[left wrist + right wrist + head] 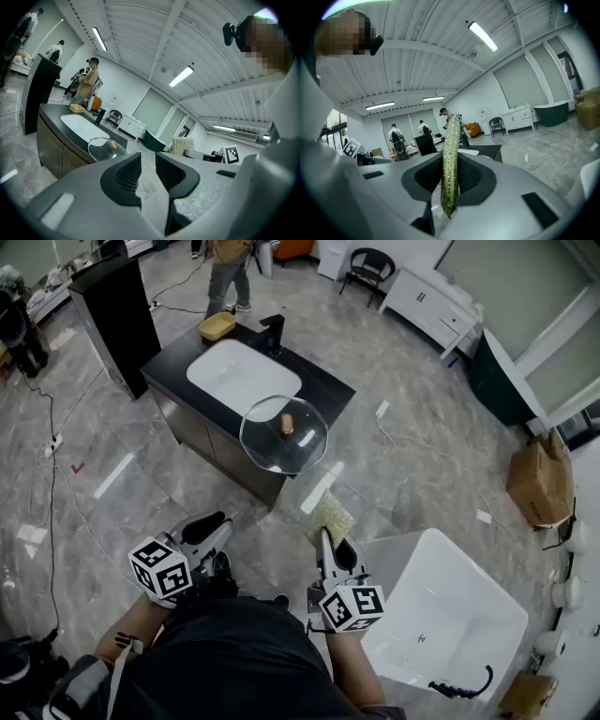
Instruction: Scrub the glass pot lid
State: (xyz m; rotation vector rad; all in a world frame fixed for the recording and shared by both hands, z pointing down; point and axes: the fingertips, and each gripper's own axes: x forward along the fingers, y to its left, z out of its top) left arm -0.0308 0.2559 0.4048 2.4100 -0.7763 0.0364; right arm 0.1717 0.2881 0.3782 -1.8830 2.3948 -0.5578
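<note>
The glass pot lid [284, 434] with a wooden knob lies on the near corner of the black vanity counter [328, 388]; the left gripper view also shows the lid [101, 146]. My right gripper [324, 542] is held low, well short of the counter, shut on a yellow-green scouring pad [330, 516]. In the right gripper view the pad [451, 154] stands edge-on between the jaws of my right gripper [450, 174]. My left gripper [212, 525] hangs to the left at the same height. Its jaws stand a little apart with nothing between them [147, 161].
A white basin [242, 376], a black faucet [272, 334] and a yellow dish [217, 326] are on the counter. A white bathtub [441, 615] stands at the lower right and a tall black cabinet [117, 310] at the left. A person [225, 273] stands behind the counter.
</note>
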